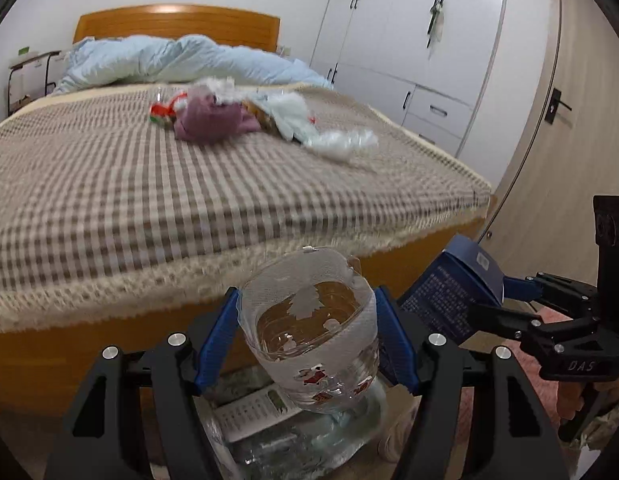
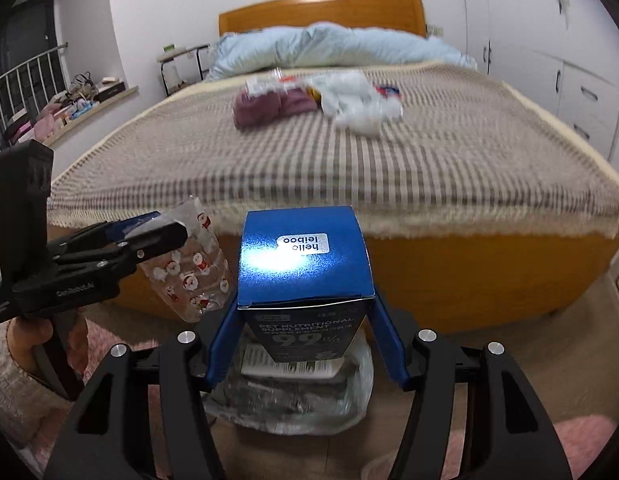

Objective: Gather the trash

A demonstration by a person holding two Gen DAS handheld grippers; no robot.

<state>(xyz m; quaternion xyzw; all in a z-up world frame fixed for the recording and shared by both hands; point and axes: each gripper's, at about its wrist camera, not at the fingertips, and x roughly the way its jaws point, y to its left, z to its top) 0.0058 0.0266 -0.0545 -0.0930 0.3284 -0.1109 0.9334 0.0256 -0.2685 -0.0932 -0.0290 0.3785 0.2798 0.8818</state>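
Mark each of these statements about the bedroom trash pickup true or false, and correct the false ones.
1. The left gripper holds a clear plastic cup. True.
2. The right gripper is empty. False: it is shut on a blue box.
3. A plastic bag with trash in it sits on the floor below both grippers. True.
4. The bed is bare of clutter. False: a purple cloth and white wrappers lie on it.
5. The cup bears a red-and-white print. True.

The litter heap (image 1: 245, 114) on the bed is blurred beyond telling apart.
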